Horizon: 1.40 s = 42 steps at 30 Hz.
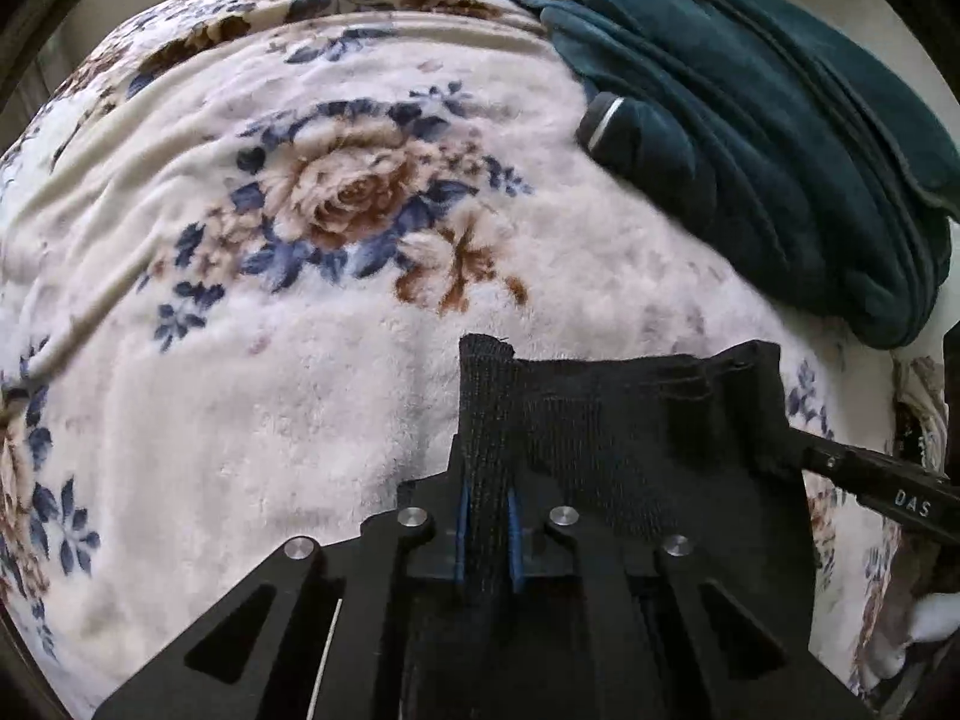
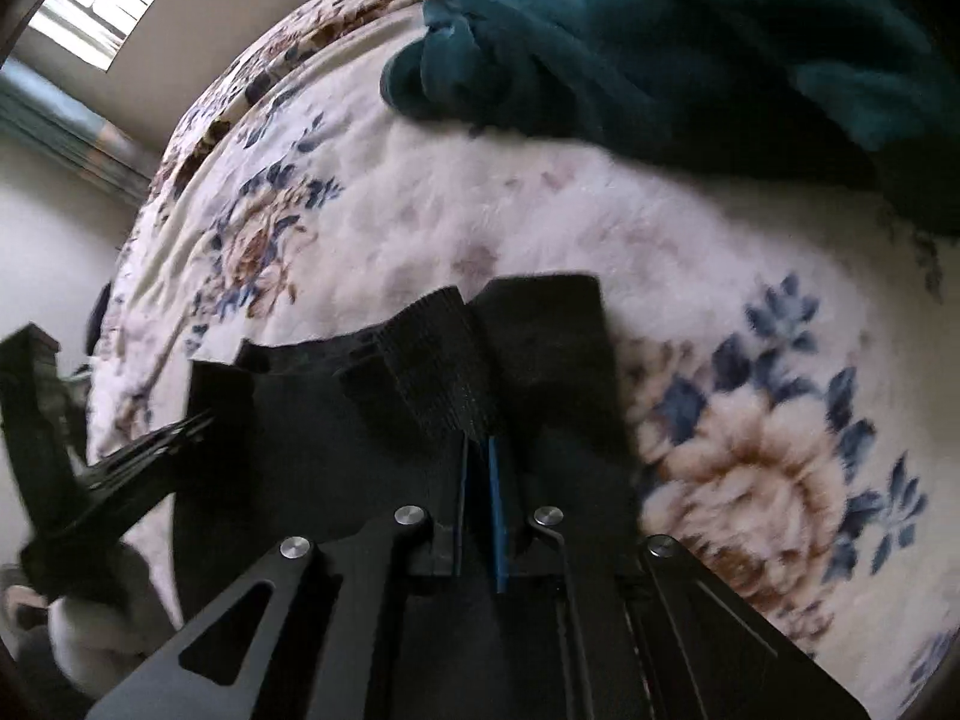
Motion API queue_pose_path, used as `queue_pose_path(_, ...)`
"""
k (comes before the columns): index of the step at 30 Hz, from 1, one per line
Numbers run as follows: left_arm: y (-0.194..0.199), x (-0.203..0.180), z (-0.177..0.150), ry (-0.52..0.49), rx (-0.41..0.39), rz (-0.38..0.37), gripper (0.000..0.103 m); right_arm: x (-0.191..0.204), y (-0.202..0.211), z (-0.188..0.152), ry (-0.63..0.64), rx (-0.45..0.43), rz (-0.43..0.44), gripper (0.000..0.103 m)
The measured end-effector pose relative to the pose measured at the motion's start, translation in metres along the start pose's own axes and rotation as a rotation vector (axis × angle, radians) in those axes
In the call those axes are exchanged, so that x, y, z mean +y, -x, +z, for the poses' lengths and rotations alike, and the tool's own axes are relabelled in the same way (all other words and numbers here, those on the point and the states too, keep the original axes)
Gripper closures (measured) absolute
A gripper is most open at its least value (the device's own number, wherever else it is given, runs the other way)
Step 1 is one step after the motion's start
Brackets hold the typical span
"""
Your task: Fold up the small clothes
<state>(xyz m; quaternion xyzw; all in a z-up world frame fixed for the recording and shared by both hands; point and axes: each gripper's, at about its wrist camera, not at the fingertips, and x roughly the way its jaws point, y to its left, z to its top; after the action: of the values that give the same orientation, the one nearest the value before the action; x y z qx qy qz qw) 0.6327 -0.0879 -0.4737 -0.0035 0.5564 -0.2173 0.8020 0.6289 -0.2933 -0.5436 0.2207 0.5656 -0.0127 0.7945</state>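
A small black knitted garment (image 1: 624, 420) is held up above a floral blanket (image 1: 300, 300), stretched between both grippers. My left gripper (image 1: 487, 516) is shut on its left edge, the cloth pinched between the blue pads. My right gripper (image 2: 480, 492) is shut on the garment's other edge (image 2: 432, 372). The right gripper also shows in the left wrist view (image 1: 798, 456), coming in from the right. The left gripper shows in the right wrist view (image 2: 198, 420) at the left.
A bunched dark teal blanket (image 1: 750, 120) lies at the back right of the bed, also in the right wrist view (image 2: 660, 48). A black object with a white stripe (image 1: 603, 120) sits at its edge. A window (image 2: 108, 0) and wall are beyond the bed.
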Motion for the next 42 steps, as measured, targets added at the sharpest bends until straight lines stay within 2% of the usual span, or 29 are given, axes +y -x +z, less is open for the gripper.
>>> queue_pose_path(2, 0.005, 0.0, 0.001, -0.004, -0.011, -0.013, 0.096, -0.011, 0.012, 0.0, -0.05, -0.045, -0.011, 0.097)
queue_pose_path(4, 0.003, -0.001, 0.007, -0.007, -0.011, -0.021, 0.096, -0.032, 0.021, 0.001, -0.157, -0.069, 0.014, 0.097)
queue_pose_path(7, -0.006, -0.005, 0.021, 0.0, -0.005, -0.042, 0.096, -0.048, 0.025, 0.0, -0.237, -0.091, 0.023, 0.097)
queue_pose_path(10, -0.034, -0.002, 0.026, 0.01, 0.06, -0.026, 0.095, -0.055, 0.014, 0.001, -0.274, -0.082, 0.007, 0.097)
queue_pose_path(11, -0.043, 0.005, 0.026, 0.051, 0.089, -0.058, 0.093, -0.057, 0.006, 0.002, -0.277, -0.069, 0.002, 0.097)
queue_pose_path(13, -0.041, 0.021, 0.027, 0.15, 0.095, -0.132, 0.089, -0.063, -0.008, 0.005, -0.288, -0.02, 0.001, 0.096)
queue_pose_path(14, -0.036, 0.029, 0.027, 0.192, 0.09, -0.172, 0.081, -0.064, -0.01, 0.006, -0.29, -0.006, 0.007, 0.096)
queue_pose_path(15, -0.03, 0.036, 0.026, 0.233, 0.08, -0.211, 0.069, -0.066, -0.01, 0.007, -0.292, 0.012, 0.019, 0.095)
queue_pose_path(16, -0.021, 0.045, 0.023, 0.278, 0.072, -0.253, 0.064, -0.068, -0.008, 0.008, -0.297, 0.026, 0.033, 0.083)
queue_pose_path(17, -0.01, 0.053, 0.017, 0.319, 0.055, -0.304, 0.057, -0.07, -0.005, 0.007, -0.299, 0.041, 0.032, 0.065)
queue_pose_path(18, 0.004, 0.061, 0.009, 0.357, 0.036, -0.338, 0.051, -0.072, 0.001, 0.004, -0.3, 0.057, 0.038, 0.06)
queue_pose_path(20, 0.026, 0.067, -0.012, 0.374, 0.02, -0.347, 0.045, -0.076, 0.011, -0.006, -0.3, 0.065, 0.108, 0.057)
queue_pose_path(23, 0.031, 0.064, -0.037, 0.374, 0.063, -0.365, 0.045, -0.075, 0.018, -0.033, -0.279, 0.125, 0.143, 0.057)
queue_pose_path(25, 0.026, 0.049, -0.047, 0.317, 0.096, -0.335, 0.045, -0.069, 0.011, -0.054, -0.265, 0.181, 0.151, 0.057)
queue_pose_path(26, 0.023, 0.04, -0.05, 0.27, 0.093, -0.288, 0.047, -0.065, 0.006, -0.062, -0.258, 0.203, 0.16, 0.057)
queue_pose_path(27, 0.02, 0.033, -0.051, 0.232, 0.077, -0.236, 0.081, -0.062, 0.0, -0.073, -0.251, 0.216, 0.167, 0.057)
queue_pose_path(28, 0.02, 0.031, -0.051, 0.21, 0.055, -0.212, 0.092, -0.059, -0.002, -0.079, -0.253, 0.206, 0.154, 0.061)
queue_pose_path(29, 0.022, 0.03, -0.052, 0.208, 0.033, -0.193, 0.092, -0.059, 0.001, -0.085, -0.265, 0.168, 0.128, 0.08)
queue_pose_path(30, 0.022, 0.031, -0.053, 0.212, 0.019, -0.179, 0.092, -0.061, 0.005, -0.09, -0.301, 0.13, 0.118, 0.084)
queue_pose_path(31, 0.022, 0.032, -0.055, 0.214, 0.012, -0.168, 0.092, -0.063, 0.008, -0.092, -0.338, 0.105, 0.127, 0.094)
queue_pose_path(32, 0.018, 0.035, -0.059, 0.219, 0.017, -0.152, 0.092, -0.067, 0.015, -0.095, -0.373, 0.075, 0.12, 0.096)
queue_pose_path(34, 0.006, 0.045, -0.067, 0.263, 0.05, -0.155, 0.091, -0.07, 0.017, -0.099, -0.403, 0.065, 0.101, 0.096)
queue_pose_path(37, 0.01, 0.056, -0.06, 0.355, 0.06, -0.226, 0.086, -0.066, 0.008, -0.095, -0.396, 0.115, 0.087, 0.095)
queue_pose_path(38, 0.017, 0.056, -0.055, 0.358, 0.044, -0.224, 0.079, -0.062, 0.008, -0.089, -0.374, 0.136, 0.091, 0.093)
queue_pose_path(39, 0.024, 0.057, -0.047, 0.347, 0.017, -0.254, 0.072, -0.061, 0.008, -0.083, -0.371, 0.144, 0.101, 0.093)
queue_pose_path(40, 0.023, 0.057, -0.042, 0.341, 0.009, -0.267, 0.07, -0.061, 0.01, -0.078, -0.369, 0.143, 0.115, 0.087)
queue_pose_path(41, 0.02, 0.058, -0.036, 0.329, 0.014, -0.265, 0.065, -0.061, 0.011, -0.072, -0.36, 0.132, 0.138, 0.075)
queue_pose_path(42, 0.01, 0.058, -0.027, 0.313, 0.037, -0.253, 0.065, -0.06, 0.01, -0.065, -0.354, 0.12, 0.139, 0.069)
